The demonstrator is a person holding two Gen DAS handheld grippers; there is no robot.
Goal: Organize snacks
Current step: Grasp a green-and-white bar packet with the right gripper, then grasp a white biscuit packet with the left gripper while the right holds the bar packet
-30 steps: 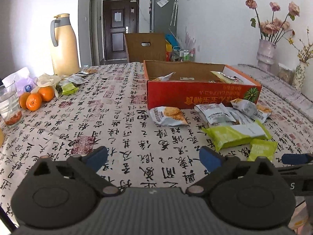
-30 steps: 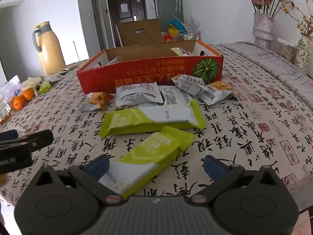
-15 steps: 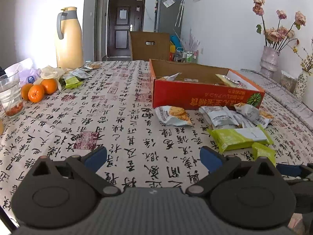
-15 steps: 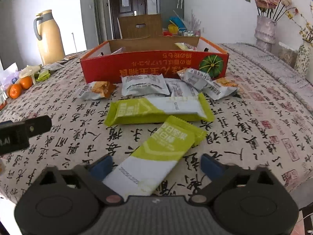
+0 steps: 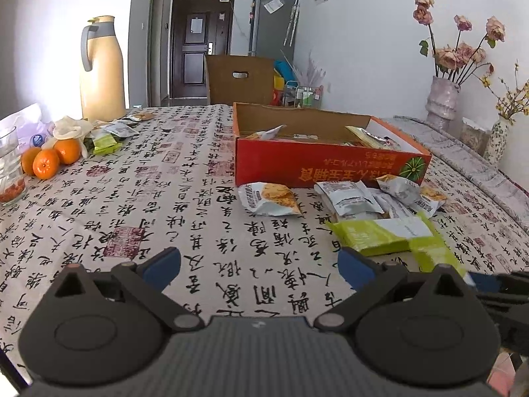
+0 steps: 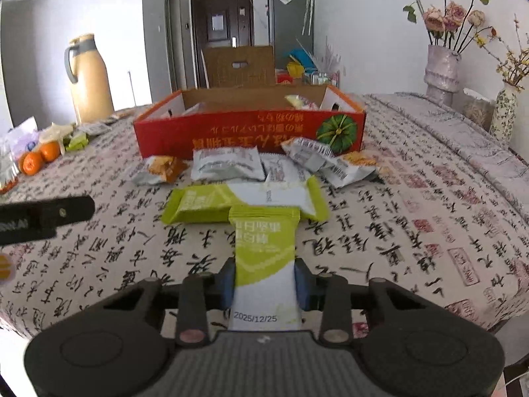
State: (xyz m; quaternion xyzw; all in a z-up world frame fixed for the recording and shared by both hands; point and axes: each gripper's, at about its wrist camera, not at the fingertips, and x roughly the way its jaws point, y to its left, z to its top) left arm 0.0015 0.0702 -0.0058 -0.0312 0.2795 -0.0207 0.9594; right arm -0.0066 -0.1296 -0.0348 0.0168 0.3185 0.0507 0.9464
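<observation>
Right wrist view: right gripper (image 6: 264,286) with jaws closing on the near, white end of a green-and-white snack bar (image 6: 264,248); the blue pads (image 6: 228,281) press both long edges of the wrapper, date stamp facing the camera. The bar's far, green end lies over or just above the long green packet (image 6: 211,203), which lies crosswise on the calligraphy-print tablecloth (image 6: 396,231); contact btwn the two cannot be told. Beyond it: silver-grey sachets (image 6: 228,163), an orange-print cracker packet (image 6: 162,168), then the open red carton (image 6: 248,132) w/ a pumpkin graphic, already holding a few packets.

Left wrist view: left gripper (image 5: 259,266) wide apart, nothing btwn the fingers, hovering over bare cloth, well apart from the carton (image 5: 317,165). The bar (image 5: 436,254) shows at lower right, blurred, beside the other tool's dark tip.

Step in hand (judged): grasp phase of one pick-and-place cycle; grip is just being secured, bar not clearly lifted.

Next move (judged): lift clear of the long packet w/o dragging it, carry fwd over the sachets, clear the carton's near wall, release inside. Grip sits at one end, so the free end may droop; keep it high enough to pass the rim. Approx. five loose packets remain in front of the carton, so task is early-to-mid.

Off-task: oranges (image 5: 49,162), thermos jug (image 5: 102,69), vase of dried roses (image 5: 443,99).
</observation>
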